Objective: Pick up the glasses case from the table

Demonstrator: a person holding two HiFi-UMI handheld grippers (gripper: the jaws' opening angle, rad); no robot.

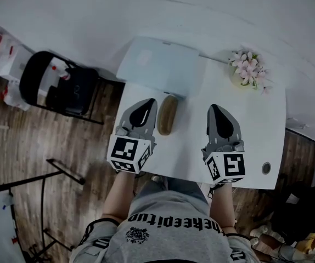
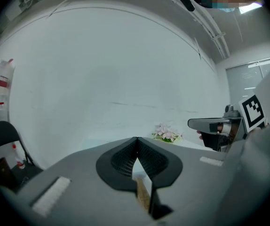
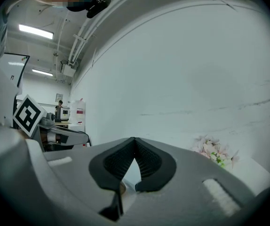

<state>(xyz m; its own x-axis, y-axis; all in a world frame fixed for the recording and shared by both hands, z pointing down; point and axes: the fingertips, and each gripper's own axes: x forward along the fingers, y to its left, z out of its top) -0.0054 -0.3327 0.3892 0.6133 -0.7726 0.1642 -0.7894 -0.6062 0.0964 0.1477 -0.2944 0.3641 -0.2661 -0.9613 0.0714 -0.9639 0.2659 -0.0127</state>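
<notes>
The brown oblong glasses case (image 1: 167,115) lies on the white table (image 1: 256,136), near its left side. My left gripper (image 1: 148,103) hovers just left of the case with its jaws together and nothing between them. My right gripper (image 1: 215,108) hovers over bare table well to the right of the case, its jaws also together and empty. In the left gripper view the left gripper's (image 2: 137,141) tips meet, and a brown sliver of the case (image 2: 142,193) shows below them. The right gripper's (image 3: 134,140) tips meet in its own view too.
A pale blue flat pad (image 1: 160,64) lies at the table's far edge behind the case. A pink flower arrangement (image 1: 249,69) stands at the far right corner. A black chair (image 1: 58,84) stands on the wooden floor to the left. A white wall rises behind the table.
</notes>
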